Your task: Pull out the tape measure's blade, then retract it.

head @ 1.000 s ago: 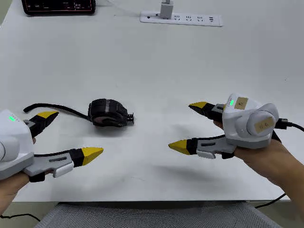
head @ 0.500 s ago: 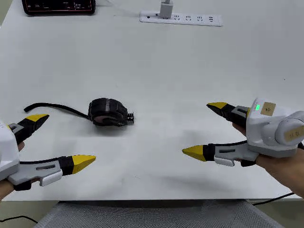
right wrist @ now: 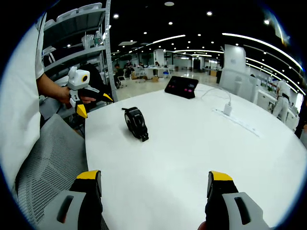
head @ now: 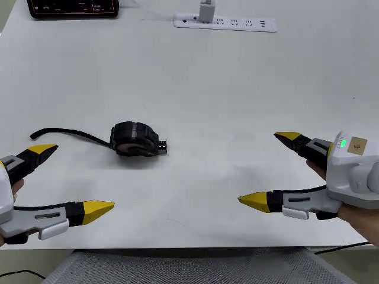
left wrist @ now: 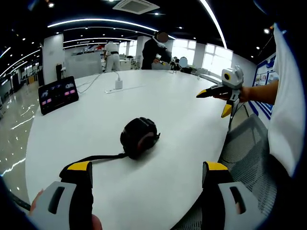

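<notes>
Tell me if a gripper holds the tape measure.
No, the tape measure lies on the table; the left gripper and right gripper are open, away from it.

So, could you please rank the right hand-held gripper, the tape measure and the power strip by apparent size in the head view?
1. The right hand-held gripper, largest, though nearest the camera.
2-3. The power strip and the tape measure look about alike: the strip longer but thinner, and farther away.
</notes>
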`<state>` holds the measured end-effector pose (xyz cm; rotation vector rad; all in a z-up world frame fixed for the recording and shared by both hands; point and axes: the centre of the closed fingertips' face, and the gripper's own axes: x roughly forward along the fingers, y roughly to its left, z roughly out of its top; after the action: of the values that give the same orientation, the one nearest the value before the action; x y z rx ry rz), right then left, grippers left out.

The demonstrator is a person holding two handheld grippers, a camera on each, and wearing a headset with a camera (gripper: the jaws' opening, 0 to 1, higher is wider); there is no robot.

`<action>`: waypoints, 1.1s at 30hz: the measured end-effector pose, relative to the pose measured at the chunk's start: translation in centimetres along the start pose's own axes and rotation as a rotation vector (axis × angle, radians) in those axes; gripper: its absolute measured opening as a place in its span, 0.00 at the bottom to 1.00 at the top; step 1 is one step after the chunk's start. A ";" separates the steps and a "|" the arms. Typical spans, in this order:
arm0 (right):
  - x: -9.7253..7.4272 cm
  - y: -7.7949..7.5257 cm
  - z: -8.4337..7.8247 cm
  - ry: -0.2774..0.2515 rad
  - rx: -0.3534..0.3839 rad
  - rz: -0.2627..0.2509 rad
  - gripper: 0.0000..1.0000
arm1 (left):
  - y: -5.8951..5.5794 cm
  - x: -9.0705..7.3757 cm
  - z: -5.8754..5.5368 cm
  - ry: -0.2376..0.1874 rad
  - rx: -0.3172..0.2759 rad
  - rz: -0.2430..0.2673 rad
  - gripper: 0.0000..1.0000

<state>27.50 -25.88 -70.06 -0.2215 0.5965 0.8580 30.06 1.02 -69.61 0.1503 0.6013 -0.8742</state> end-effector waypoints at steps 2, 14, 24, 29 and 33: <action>-0.1 0.0 -0.2 0.003 -0.001 -0.006 0.92 | 0.0 -0.1 0.0 0.000 0.002 0.000 0.93; -1.3 0.0 -1.0 0.013 -0.006 -0.025 0.99 | 0.0 -0.4 0.0 0.002 0.007 0.003 0.98; -1.7 -0.2 -1.5 0.016 0.006 -0.038 0.99 | -0.1 -0.4 -0.3 0.005 0.005 0.004 0.99; -1.8 -0.2 -1.7 0.018 0.013 -0.039 0.99 | -0.2 -0.4 -0.4 0.010 0.010 0.000 0.99; -1.9 -0.3 -1.7 0.017 0.016 -0.040 0.99 | -0.3 -0.4 -0.3 0.003 0.032 0.005 0.99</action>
<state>26.09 -27.98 -70.37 -0.2254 0.6130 0.8134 29.51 1.18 -69.57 0.1818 0.5894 -0.8790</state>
